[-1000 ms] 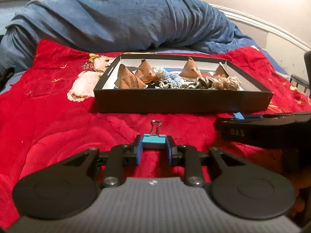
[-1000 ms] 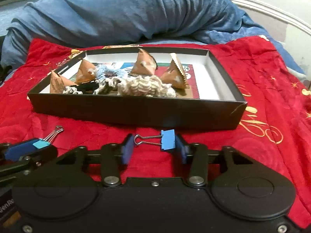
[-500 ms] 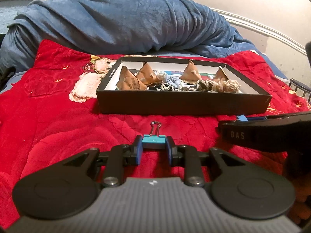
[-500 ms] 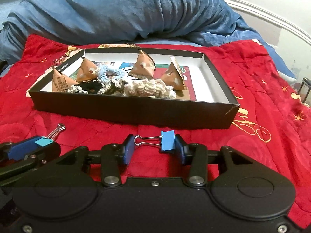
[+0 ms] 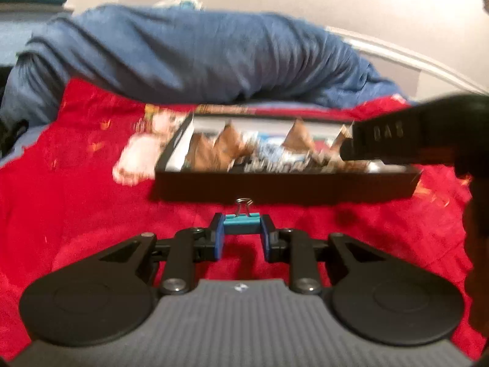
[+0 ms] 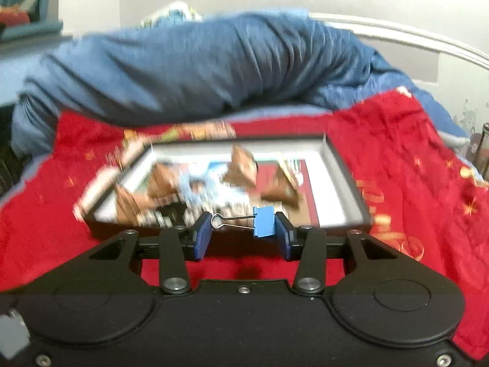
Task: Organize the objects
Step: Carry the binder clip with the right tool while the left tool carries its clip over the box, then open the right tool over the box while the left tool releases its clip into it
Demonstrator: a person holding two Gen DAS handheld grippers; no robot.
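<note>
My left gripper (image 5: pixel 241 235) is shut on a teal binder clip (image 5: pixel 241 221), held just in front of the black box's (image 5: pixel 284 185) near wall. My right gripper (image 6: pixel 243 232) is shut on a blue binder clip (image 6: pixel 264 221) lying sideways between the pads, its wire handles pointing left. It is raised above the near wall of the black box (image 6: pixel 351 180). The box holds brown triangular pouches (image 6: pixel 241 165) and crocheted pieces (image 6: pixel 195 189). The right gripper's body (image 5: pixel 406 136) shows at the right of the left wrist view, over the box.
The box lies on a red blanket (image 5: pixel 76 183) on a bed. A rolled blue duvet (image 6: pixel 198 64) lies behind the box. A white bed rail (image 6: pixel 397 36) and wall run along the back right.
Both grippers have risen and moved forward toward the box with their clips. The right gripper now looks down into the box. Both views are motion-blurred.
</note>
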